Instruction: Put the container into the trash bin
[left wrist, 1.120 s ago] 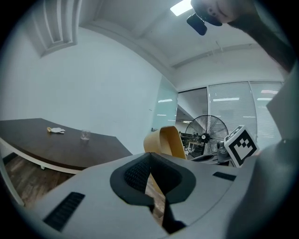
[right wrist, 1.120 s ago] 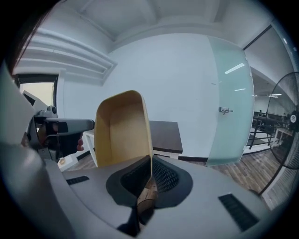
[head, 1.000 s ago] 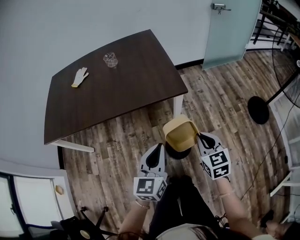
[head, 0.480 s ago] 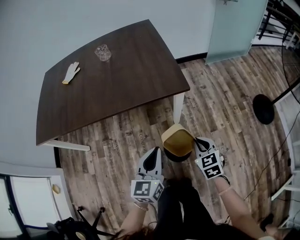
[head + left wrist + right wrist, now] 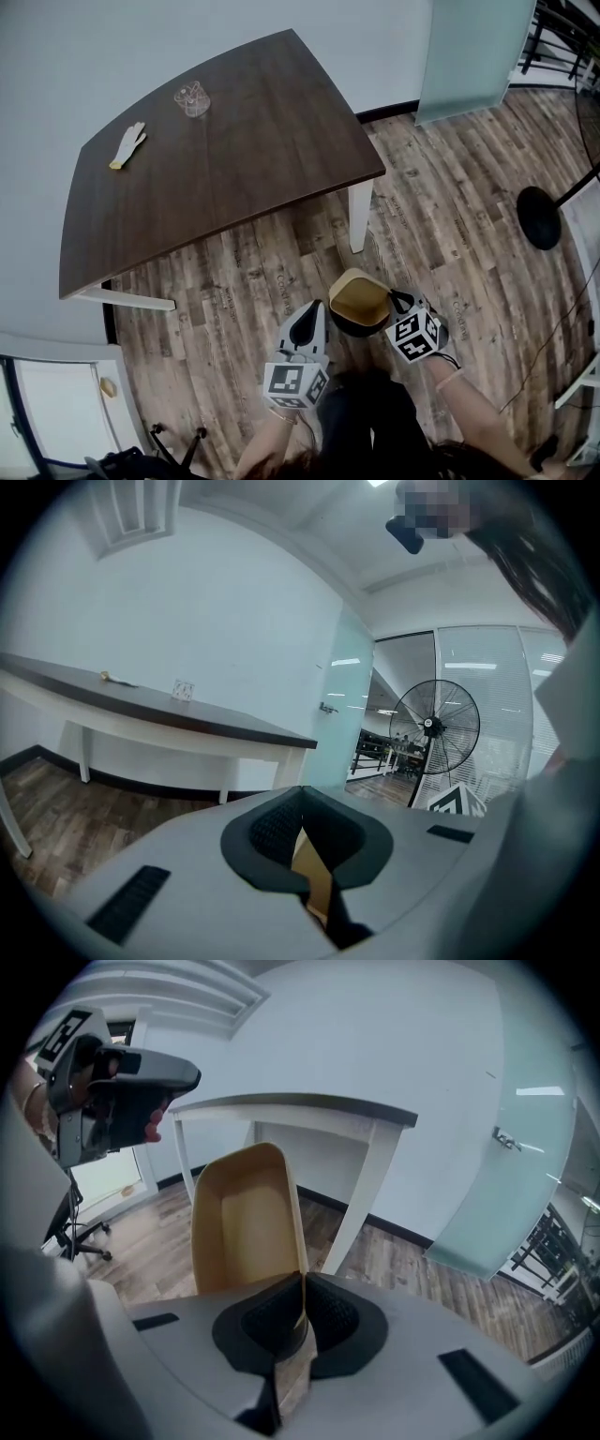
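Observation:
A tan, open-topped paper container (image 5: pixel 359 298) hangs just above a black trash bin (image 5: pixel 349 327) on the wooden floor in the head view. My right gripper (image 5: pixel 397 303) is shut on the container's right wall. In the right gripper view, that thin wall runs between the pads of the right gripper (image 5: pixel 302 1288), and the container (image 5: pixel 246 1222) stands out ahead, tilted. My left gripper (image 5: pixel 312 312) hovers to the left of the bin, jaws together, apart from the container. In its own view the left gripper (image 5: pixel 300 803) has nothing ahead of its pads.
A dark wooden table (image 5: pixel 234 150) with white legs (image 5: pixel 357 216) stands beyond the bin, bearing a glass (image 5: pixel 191 97) and a pale glove (image 5: pixel 127 143). A fan's base (image 5: pixel 544 217) sits at the right. An office chair's base (image 5: pixel 141 459) shows at the bottom left.
Both grippers have sunk towards the floor. The container has come down with the right gripper to just over the black bin. The left gripper stays beside it.

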Motion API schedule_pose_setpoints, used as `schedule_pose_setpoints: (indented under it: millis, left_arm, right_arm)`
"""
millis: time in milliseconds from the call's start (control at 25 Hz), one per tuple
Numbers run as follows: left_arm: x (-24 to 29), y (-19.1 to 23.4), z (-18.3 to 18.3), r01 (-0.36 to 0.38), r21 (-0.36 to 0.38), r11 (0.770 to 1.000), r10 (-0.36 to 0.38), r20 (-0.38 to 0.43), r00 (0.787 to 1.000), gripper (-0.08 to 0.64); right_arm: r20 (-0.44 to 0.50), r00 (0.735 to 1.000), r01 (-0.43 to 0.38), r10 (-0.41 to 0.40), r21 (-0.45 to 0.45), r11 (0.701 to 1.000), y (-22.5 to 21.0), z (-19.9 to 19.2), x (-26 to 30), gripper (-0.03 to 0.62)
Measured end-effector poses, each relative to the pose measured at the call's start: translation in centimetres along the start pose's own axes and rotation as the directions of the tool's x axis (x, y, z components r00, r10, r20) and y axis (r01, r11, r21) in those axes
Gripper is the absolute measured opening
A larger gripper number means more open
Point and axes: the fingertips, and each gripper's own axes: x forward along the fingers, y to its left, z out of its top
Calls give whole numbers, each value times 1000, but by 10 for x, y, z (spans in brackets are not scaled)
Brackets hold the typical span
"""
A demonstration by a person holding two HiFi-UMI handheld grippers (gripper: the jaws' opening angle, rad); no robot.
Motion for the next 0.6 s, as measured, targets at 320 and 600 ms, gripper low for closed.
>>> schedule_pose_setpoints:
  millis: [320, 600]
  left_arm:
    - [27, 12, -70, 34, -13, 999, -34, -31, 999, 18]
    - [48, 25, -131, 67, -58, 996, -70, -47, 996, 18]
  right_arm:
    - [-105, 994, -21, 17, -36, 999, 21, -71, 82, 15]
    - [-171, 985, -26, 20, -31, 999, 38, -125, 148, 29]
